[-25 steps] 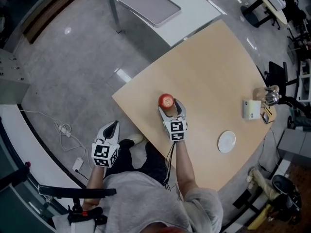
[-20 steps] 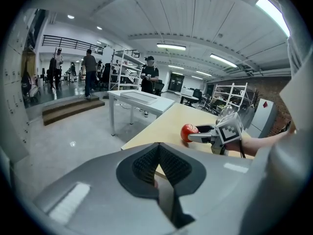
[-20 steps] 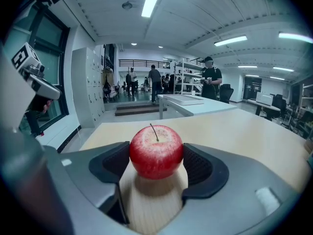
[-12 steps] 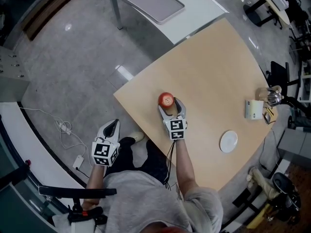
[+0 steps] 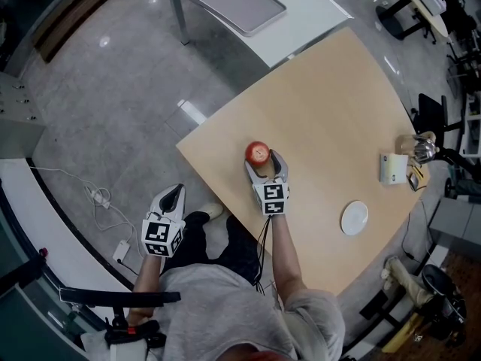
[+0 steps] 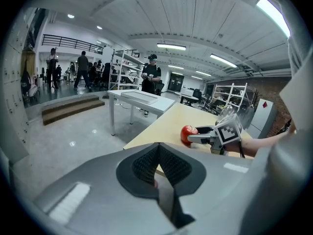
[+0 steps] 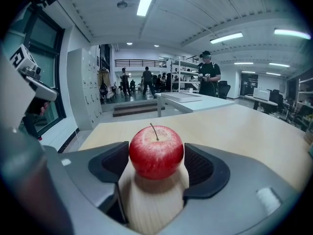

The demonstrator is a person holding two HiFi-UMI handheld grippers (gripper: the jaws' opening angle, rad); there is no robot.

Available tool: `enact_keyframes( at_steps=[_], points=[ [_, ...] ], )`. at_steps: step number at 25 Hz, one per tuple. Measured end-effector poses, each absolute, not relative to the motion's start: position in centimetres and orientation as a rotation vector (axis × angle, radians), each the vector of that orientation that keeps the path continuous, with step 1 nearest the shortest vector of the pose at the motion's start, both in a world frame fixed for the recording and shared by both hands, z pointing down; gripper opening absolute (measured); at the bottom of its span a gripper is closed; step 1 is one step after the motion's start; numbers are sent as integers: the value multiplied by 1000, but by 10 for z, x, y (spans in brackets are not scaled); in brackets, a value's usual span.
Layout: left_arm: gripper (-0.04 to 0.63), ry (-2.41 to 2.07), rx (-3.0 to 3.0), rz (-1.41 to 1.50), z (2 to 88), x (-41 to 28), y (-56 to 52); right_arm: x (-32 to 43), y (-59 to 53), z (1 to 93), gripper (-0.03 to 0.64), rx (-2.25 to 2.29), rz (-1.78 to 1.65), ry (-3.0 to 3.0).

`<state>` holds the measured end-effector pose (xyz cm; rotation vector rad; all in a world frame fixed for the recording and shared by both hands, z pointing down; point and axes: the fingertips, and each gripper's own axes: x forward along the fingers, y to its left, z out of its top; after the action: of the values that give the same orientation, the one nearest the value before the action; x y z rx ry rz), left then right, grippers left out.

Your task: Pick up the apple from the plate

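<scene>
A red apple stands upright on the bare wooden table, near its left corner. It is not on the small white plate, which lies empty far to the right by the near edge. My right gripper rests on the table right behind the apple, open, its jaws spread about the apple's width. In the right gripper view the apple fills the gap between the pads. My left gripper hangs off the table over the floor, shut and empty. The left gripper view shows the apple past the left gripper.
A white box and a glass object sit at the table's right edge. A white table with a grey tray stands beyond. Cables and a plug strip lie on the floor at left. People stand far off.
</scene>
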<state>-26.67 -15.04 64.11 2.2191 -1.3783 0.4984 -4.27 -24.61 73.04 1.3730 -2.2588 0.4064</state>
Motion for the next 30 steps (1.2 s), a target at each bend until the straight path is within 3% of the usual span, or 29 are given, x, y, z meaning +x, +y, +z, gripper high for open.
enact_keyframes(
  at_steps=[14,30],
  points=[
    [20,-1359,2269,484,633,-262,-154,-37,-238,714,367,1432,395,-2267],
    [20,-1268,2426,442,595,-215,-161,15,-212,659,262,1610,315,-2239]
  ],
)
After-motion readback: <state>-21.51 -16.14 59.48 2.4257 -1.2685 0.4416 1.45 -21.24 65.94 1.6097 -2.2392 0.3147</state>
